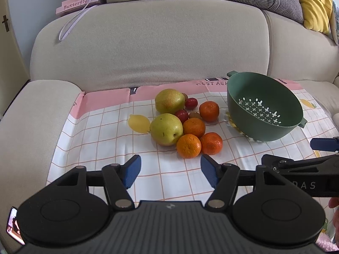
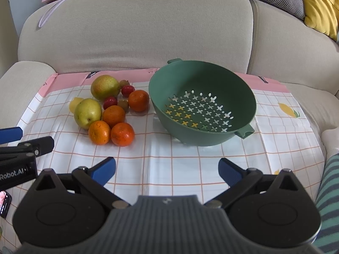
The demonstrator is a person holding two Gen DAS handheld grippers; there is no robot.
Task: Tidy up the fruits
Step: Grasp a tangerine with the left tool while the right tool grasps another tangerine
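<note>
1. The left gripper [image 1: 170, 172] is held open, with nothing in it.
2. The right gripper [image 2: 167, 171] is held wide open, also empty.
3. The fruits [image 1: 182, 122] are piled on the cloth [image 1: 101, 144], at 9 o'clock from the green bowl [image 1: 264, 105].

Beige sofa seat [image 2: 25, 78] w/ checked cloth [image 2: 169, 154]; fruit pile [image 2: 112, 114] & green colander [image 2: 203, 80] on it.

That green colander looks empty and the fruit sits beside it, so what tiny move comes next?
Probably ease the left hand-held gripper, open and empty, forward over the nearest orange: it lies closest, unobstructed, and the green colander holds nothing yet.
</note>
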